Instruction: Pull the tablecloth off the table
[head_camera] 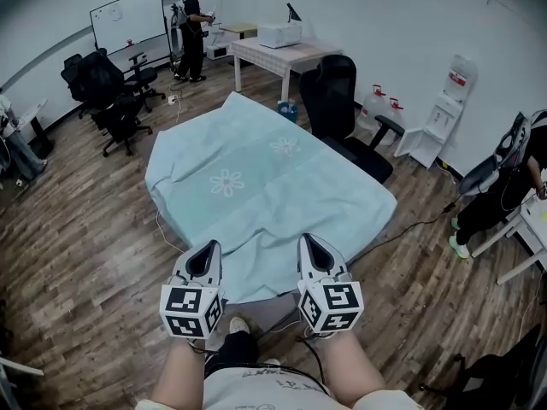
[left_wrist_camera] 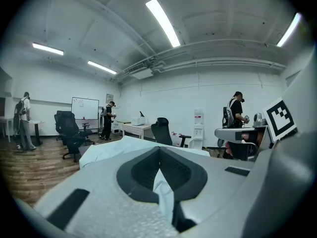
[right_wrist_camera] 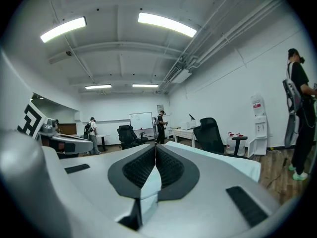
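My left gripper (head_camera: 203,259) is clamped on the near edge of the pale blue tablecloth (head_camera: 256,186), a fold of fabric pinched between its closed jaws. My right gripper (head_camera: 314,253) bites the same near edge, just to the right of the left one. The tablecloth lies spread out ahead of both grippers, its near corner hanging down. A black office chair (head_camera: 342,101) stands at the tablecloth's far right side.
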### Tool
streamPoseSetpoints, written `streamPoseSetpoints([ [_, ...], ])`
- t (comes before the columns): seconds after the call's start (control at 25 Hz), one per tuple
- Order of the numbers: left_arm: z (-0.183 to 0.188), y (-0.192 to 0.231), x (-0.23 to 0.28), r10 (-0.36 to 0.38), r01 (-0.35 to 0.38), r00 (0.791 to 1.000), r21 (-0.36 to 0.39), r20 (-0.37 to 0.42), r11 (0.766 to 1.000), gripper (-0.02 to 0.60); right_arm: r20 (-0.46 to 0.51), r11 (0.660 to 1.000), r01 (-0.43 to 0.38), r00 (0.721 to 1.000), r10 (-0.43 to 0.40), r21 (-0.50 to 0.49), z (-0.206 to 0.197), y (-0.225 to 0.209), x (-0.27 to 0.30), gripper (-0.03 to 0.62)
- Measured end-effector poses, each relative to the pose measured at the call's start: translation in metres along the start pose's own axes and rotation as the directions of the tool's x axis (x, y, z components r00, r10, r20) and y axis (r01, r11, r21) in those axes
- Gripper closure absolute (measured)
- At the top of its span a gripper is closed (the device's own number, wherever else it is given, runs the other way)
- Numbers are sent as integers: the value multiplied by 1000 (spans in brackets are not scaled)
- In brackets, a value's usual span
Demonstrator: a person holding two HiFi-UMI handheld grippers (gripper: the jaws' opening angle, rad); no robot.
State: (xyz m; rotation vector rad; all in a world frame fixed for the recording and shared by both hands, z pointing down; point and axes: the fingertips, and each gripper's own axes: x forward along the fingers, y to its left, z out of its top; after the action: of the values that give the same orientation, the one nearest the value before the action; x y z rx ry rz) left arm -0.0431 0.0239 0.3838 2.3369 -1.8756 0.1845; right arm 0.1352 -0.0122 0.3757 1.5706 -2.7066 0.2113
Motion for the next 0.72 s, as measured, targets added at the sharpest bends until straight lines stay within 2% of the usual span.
streamPoseSetpoints([
  [0.36, -3, 25, 20, 24, -24, 1000, -11, -2, 1000, 571, -11, 998, 40, 999, -41, -57, -7, -12, 17, 580],
  [0.72, -26, 86, 88, 32, -33, 998, -17, -60, 999, 571, -72, 993, 100, 992, -105, -69, -29, -40, 88, 580],
])
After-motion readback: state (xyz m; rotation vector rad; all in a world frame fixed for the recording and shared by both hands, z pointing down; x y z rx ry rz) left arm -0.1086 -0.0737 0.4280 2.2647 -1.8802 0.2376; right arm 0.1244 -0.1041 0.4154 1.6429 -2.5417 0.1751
